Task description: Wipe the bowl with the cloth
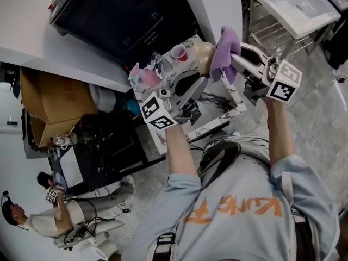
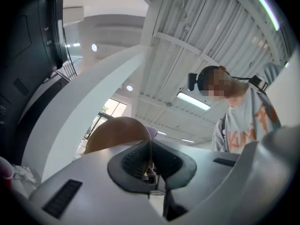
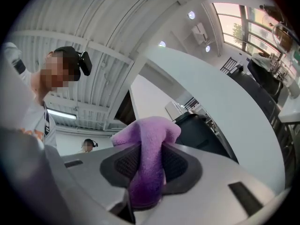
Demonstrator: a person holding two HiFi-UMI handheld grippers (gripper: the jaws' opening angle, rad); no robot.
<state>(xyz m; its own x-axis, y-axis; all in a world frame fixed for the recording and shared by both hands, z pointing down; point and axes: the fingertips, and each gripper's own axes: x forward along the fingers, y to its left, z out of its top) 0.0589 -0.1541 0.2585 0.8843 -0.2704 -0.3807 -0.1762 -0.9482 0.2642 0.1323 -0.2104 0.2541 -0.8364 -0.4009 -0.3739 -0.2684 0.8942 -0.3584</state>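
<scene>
— Where's the bowl?
— We hold the tan bowl (image 1: 203, 56) up over the marbled counter (image 1: 220, 105). Our left hand-held gripper (image 2: 150, 161) is clenched on its rim.
— And the cloth?
— The purple cloth (image 3: 151, 131) is bunched between the jaws of our right hand-held gripper (image 3: 148, 167), grasped tight. From the head view it sits right against the bowl's side.

- T-shirt (image 1: 239, 227): orange capitals, upside down in the head view, read roughly "KUNG F"; the left gripper view shows only "KUN".
- Black appliance (image 2: 42, 32): a small pale figure like "8", too small to be sure.
- Left marker cube (image 1: 158, 113) and right marker cube (image 1: 285, 84): black-and-white square codes.
</scene>
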